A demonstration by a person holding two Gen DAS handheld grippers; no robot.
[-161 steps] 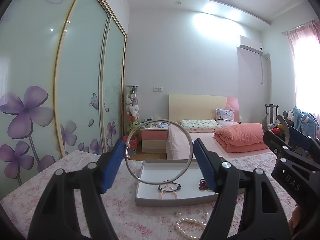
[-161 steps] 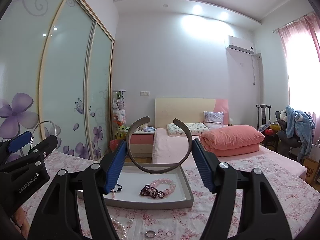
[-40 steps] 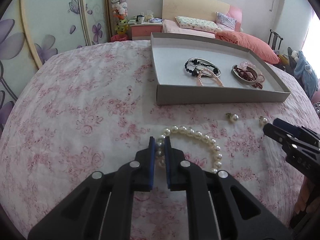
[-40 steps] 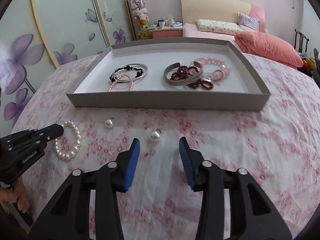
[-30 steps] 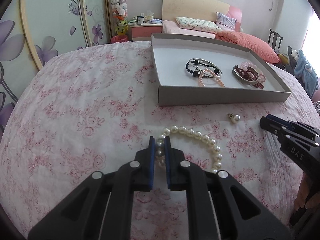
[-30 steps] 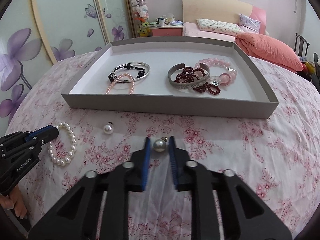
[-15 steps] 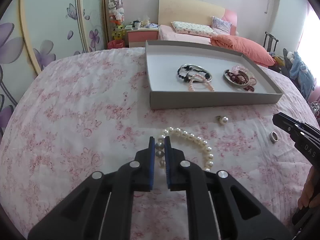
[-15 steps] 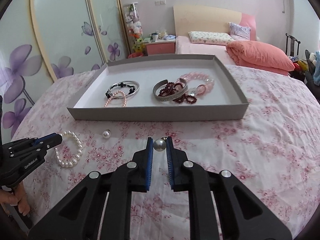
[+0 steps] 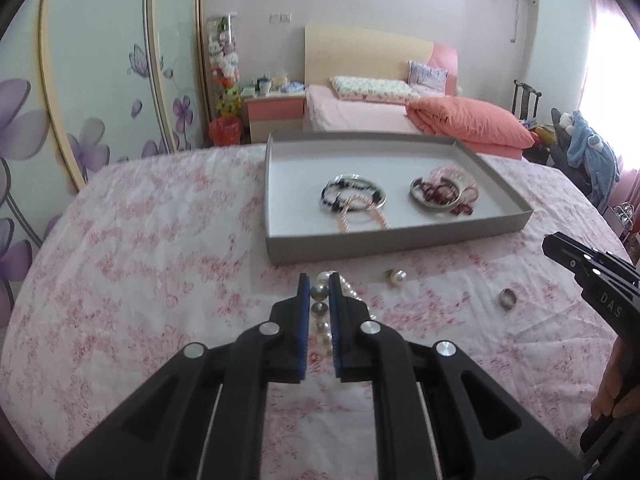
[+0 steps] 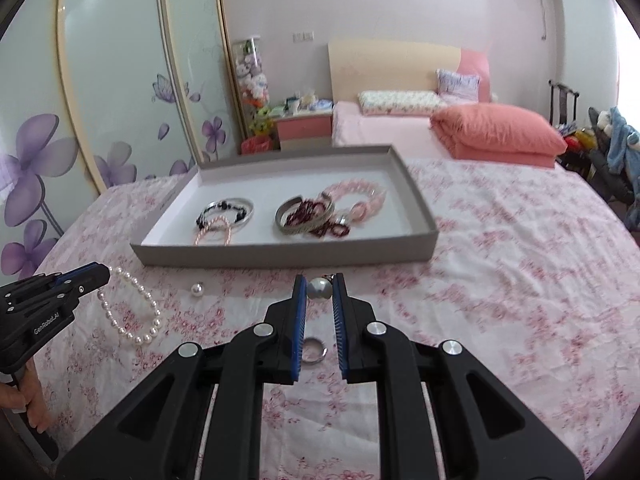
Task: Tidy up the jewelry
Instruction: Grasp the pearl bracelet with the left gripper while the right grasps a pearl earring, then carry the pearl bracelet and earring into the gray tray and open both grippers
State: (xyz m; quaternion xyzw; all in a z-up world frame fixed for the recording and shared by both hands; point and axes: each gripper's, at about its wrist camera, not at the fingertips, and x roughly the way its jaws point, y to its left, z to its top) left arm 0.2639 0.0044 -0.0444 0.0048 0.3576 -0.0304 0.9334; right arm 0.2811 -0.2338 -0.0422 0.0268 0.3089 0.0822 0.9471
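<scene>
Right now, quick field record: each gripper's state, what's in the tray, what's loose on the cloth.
left gripper: shut on the pearl bracelet, which hangs from it
right gripper: shut on a pearl earring
tray: grey, open, on the floral cloth
in tray, left group: silver bangle, black bead bracelet, pink bead bracelet
in tray, right group: grey cuff, dark red beads, pink chunky bracelet
loose on cloth: second pearl earring, ring

The left gripper (image 9: 319,282) pinches pearl beads between its blue pads; the right gripper (image 10: 319,283) clamps a single pearl.
</scene>
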